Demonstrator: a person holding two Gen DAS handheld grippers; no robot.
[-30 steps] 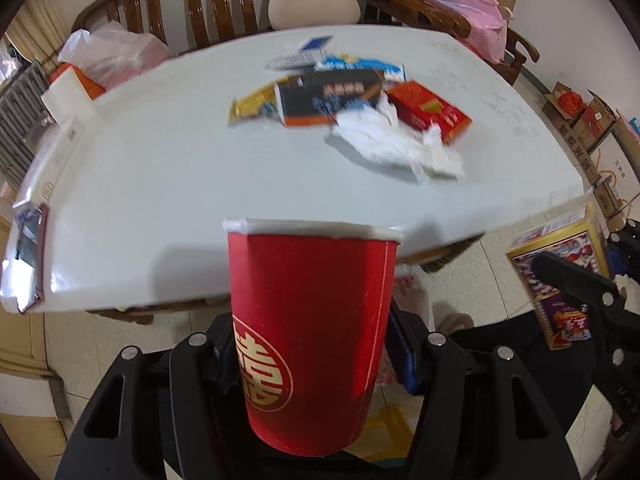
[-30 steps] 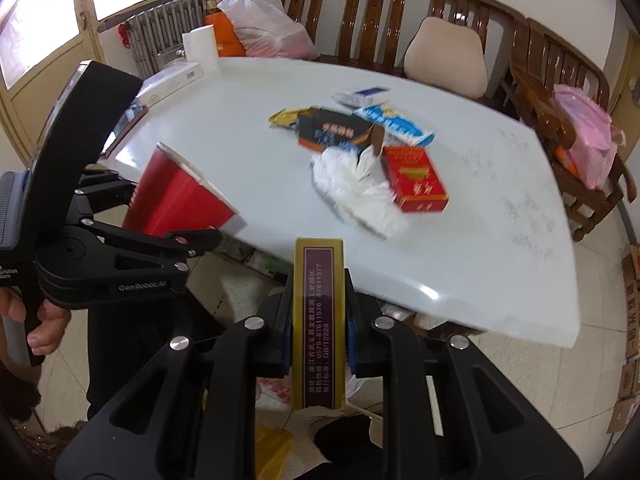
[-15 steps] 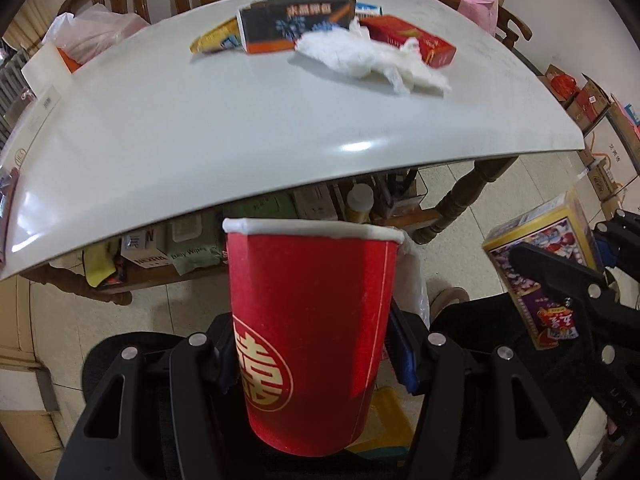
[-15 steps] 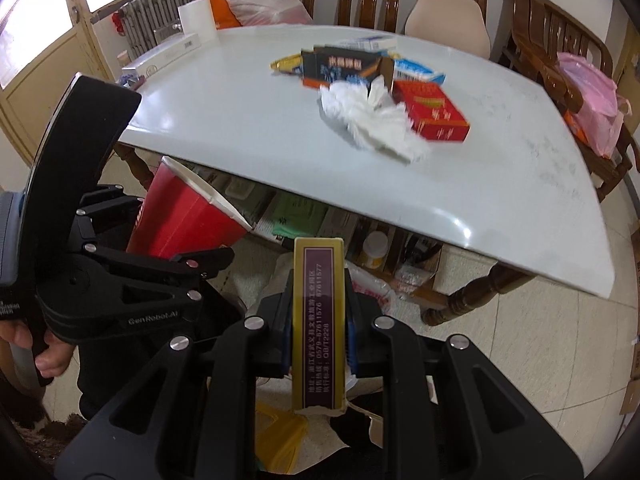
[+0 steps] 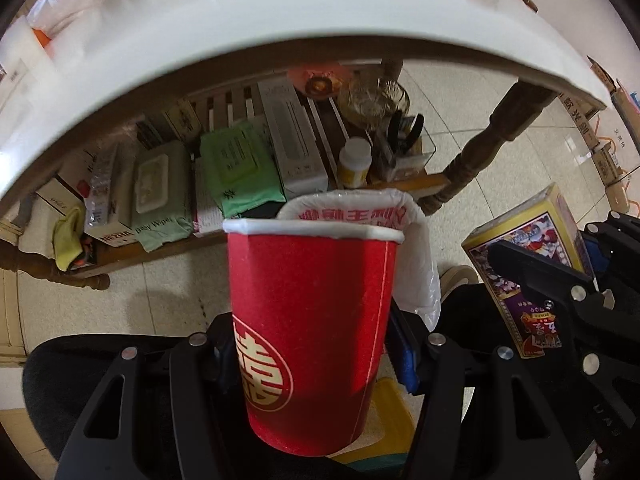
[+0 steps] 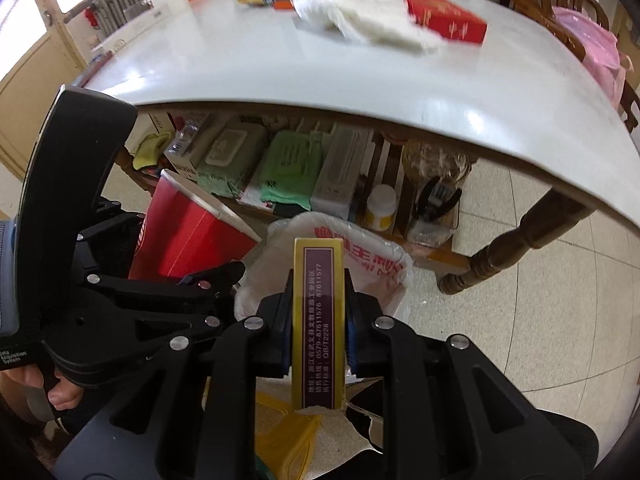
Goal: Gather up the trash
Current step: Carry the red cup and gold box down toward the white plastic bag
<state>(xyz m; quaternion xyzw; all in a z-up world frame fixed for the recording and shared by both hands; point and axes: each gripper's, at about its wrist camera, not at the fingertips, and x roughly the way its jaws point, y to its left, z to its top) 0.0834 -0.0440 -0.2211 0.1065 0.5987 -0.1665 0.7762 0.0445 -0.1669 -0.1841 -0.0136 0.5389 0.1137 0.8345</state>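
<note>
Cup (image 5: 316, 340), red paper with a gold emblem and a white rim, sits clamped between the pads of the left hand-held gripper (image 5: 316, 356), which points steeply down. Just past its rim shows the mouth of a bin lined with a white plastic bag (image 5: 416, 248) printed in red characters. The right hand-held gripper (image 6: 318, 320) is closed tight on a thin yellow box (image 6: 318, 320), held edge-on with a purple label strip facing the camera; in the left view the same box shows its picture-printed broad face to the right of the cup. This box hangs above the bag's opening, where crumpled paper and yellow packaging already lie. A hand (image 6: 36, 384) grips the left tool's handle at the lower left of the right view. Above both tools arches the white bench (image 6: 320, 76), still carrying a crumpled tissue (image 6: 372, 20), a red carton (image 6: 448, 20) and a dark packet. Below it, a low shelf holds wipe packs (image 5: 236, 168), boxes and a small white bottle (image 5: 354, 162).
</note>
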